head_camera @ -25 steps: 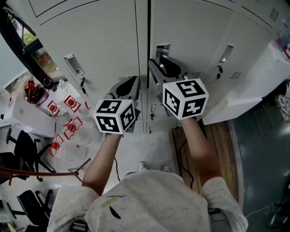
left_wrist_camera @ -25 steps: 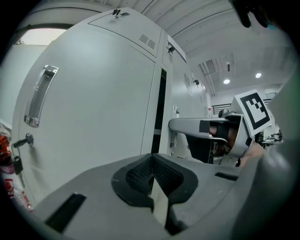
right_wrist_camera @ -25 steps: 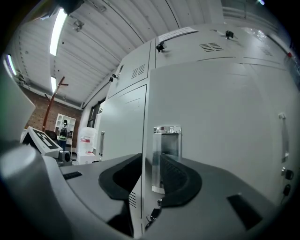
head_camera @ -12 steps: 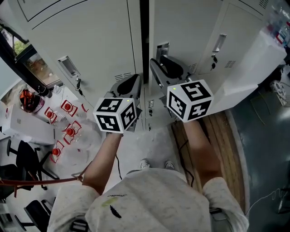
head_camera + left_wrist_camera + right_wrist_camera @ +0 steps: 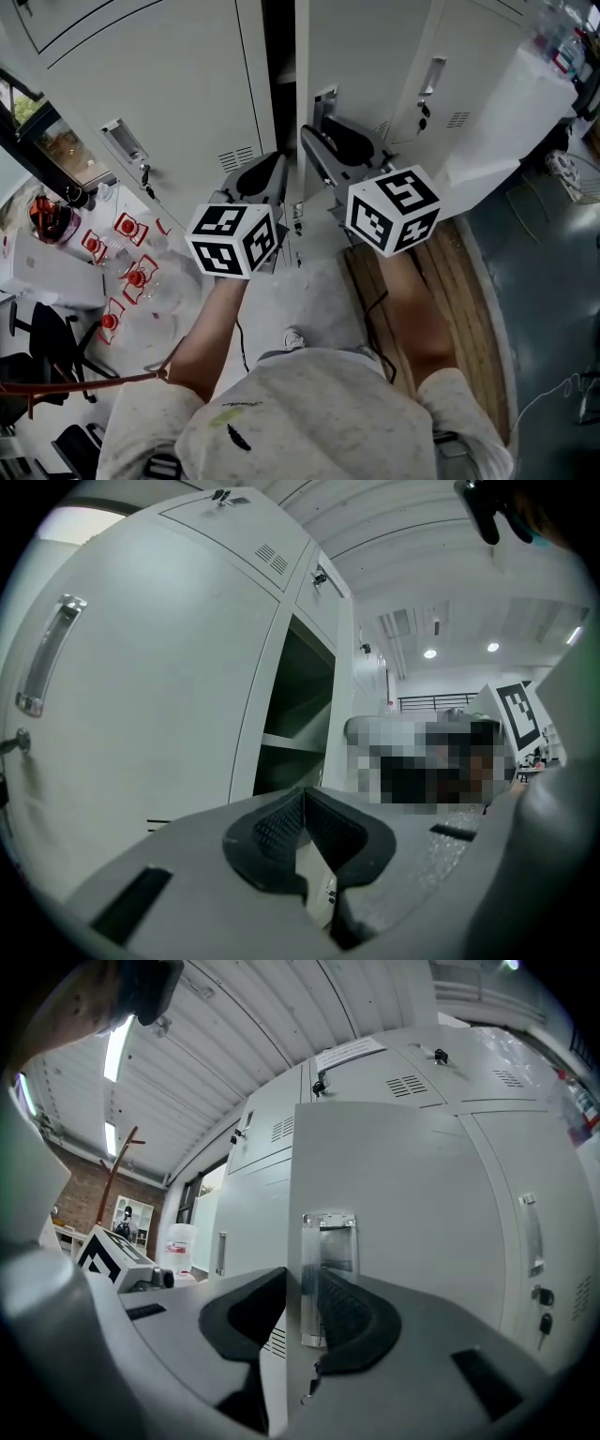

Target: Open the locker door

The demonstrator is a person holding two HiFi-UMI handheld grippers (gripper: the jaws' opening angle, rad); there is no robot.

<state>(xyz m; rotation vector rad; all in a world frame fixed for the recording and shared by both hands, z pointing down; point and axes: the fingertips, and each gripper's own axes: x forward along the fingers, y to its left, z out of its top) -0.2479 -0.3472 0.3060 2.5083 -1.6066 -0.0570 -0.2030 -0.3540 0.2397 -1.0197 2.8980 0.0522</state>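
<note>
Locker door (image 5: 366,56) ajar, edge clamped in right hand-held gripper (image 5: 306,1290), jaws just closing.

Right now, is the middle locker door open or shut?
Partly open. A dark gap runs along the left edge of the door in the head view, and a shelf shows inside.

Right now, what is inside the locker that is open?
The locker shows a dark inside with one shelf, nothing on its visible part. The left gripper covers the lower part, and the door hides the rest.
</note>
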